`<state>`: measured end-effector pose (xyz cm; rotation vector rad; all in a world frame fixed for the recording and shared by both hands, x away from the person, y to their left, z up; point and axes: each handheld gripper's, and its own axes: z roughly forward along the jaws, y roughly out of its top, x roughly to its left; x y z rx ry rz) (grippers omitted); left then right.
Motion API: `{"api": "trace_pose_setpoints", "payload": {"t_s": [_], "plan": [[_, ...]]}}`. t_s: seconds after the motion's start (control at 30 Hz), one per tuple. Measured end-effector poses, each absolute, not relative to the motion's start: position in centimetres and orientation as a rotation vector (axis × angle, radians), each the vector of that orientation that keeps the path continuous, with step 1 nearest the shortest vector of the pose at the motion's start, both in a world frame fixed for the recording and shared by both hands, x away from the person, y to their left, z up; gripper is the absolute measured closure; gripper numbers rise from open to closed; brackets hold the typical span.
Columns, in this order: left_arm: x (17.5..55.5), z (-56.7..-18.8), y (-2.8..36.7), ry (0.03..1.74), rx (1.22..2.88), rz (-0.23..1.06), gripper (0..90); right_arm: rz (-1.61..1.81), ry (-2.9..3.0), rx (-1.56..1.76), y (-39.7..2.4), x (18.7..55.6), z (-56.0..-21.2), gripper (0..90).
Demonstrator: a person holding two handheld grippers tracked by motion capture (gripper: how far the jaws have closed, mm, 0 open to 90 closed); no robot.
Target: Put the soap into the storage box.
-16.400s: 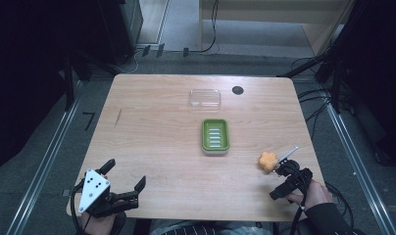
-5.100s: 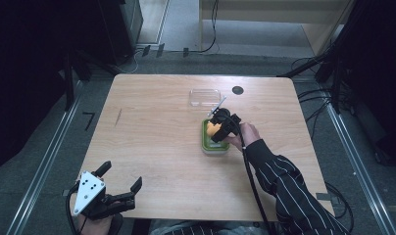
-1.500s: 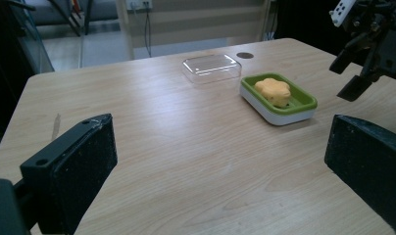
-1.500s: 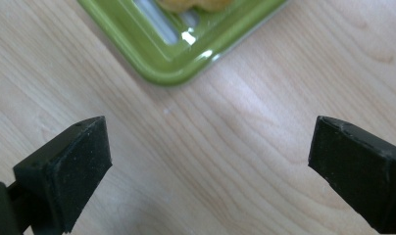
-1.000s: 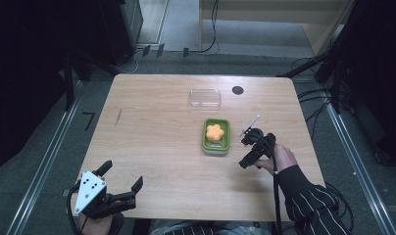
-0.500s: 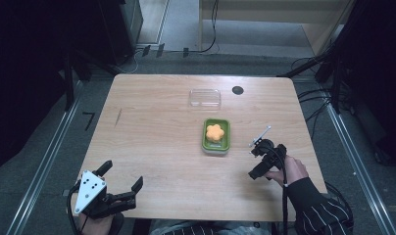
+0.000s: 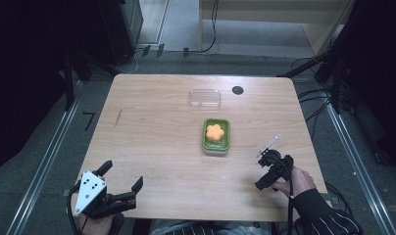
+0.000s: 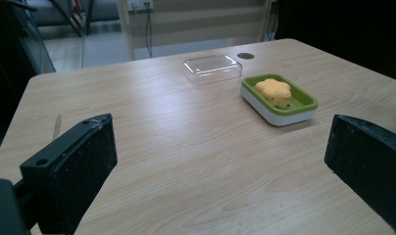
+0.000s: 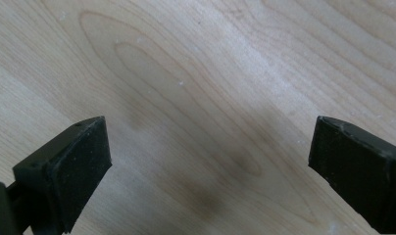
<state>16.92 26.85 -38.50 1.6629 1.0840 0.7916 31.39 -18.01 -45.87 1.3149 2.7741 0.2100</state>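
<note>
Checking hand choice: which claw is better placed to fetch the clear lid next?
Probably right: the right claw stands open on the dish's side, nearer the clear lid. The left claw is open at the near-left corner.

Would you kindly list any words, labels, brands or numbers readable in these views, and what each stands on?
None can be read: the green soap dish, orange soap, clear lid and wooden table carry no visible text.
</note>
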Motion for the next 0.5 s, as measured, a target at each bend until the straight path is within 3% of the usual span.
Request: {"api": "trace_pose_setpoints", "payload": {"t_s": [0.5], "plan": [[16.97,-38.48,26.76,1.080,1.666,0.792,0.0,0.241,2.760,1.309,-18.37,31.15,-45.90,2.2]]}}
